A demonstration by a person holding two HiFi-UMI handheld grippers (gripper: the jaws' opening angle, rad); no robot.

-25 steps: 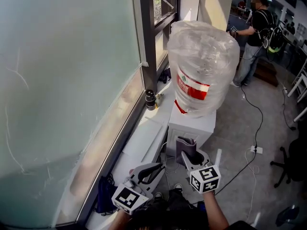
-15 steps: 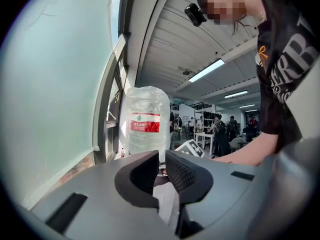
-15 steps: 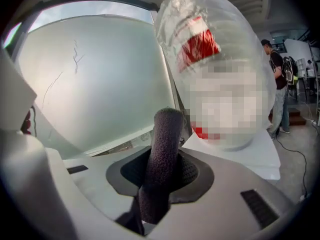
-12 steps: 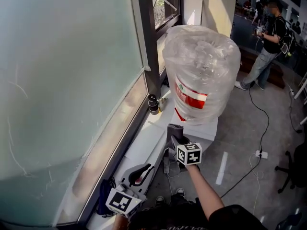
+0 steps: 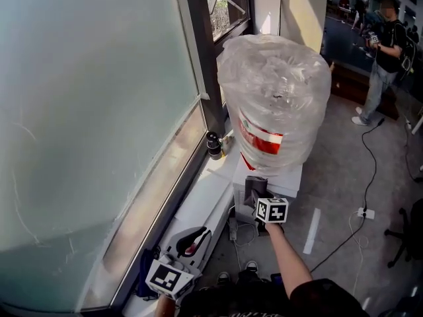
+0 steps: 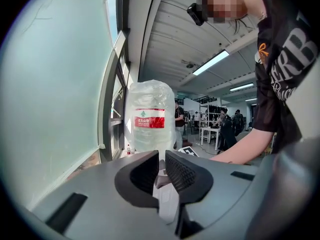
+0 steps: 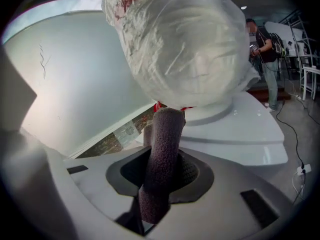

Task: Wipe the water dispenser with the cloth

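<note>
The grey-brown nubby cloth is now right at the white boxy water dispenser. Its rolled end is up at the front lip of the dispenser's top, just under the big clear plastic-wrapped water bottle w/ red label sitting on it. Touching or just off the surface, can't tell. The right gripper has it: jaws clamped on the roll, w/ a stub poking out past them toward the bottle's neck. That's the change. A sec ago this gripper hung low & well short of the dispenser's front, half a sec ago it was partway in, and now the arm's stretched out w/ the cloth at the top. So the approach looks done and, imo, the first wipe stroke is about to start; nothing looks wiped yet. The left gripper has barely shifted. It's low & well back from the dispenser, close to the person's body, jaws narrow w/ a slim gap & nothing in them, so it's idle. Just left of the dispenser a small dark bottle stands on the white window ledge, by the dark window post & frosted glass pane. Well behind the dispenser, a person stands in the bkgd.
</note>
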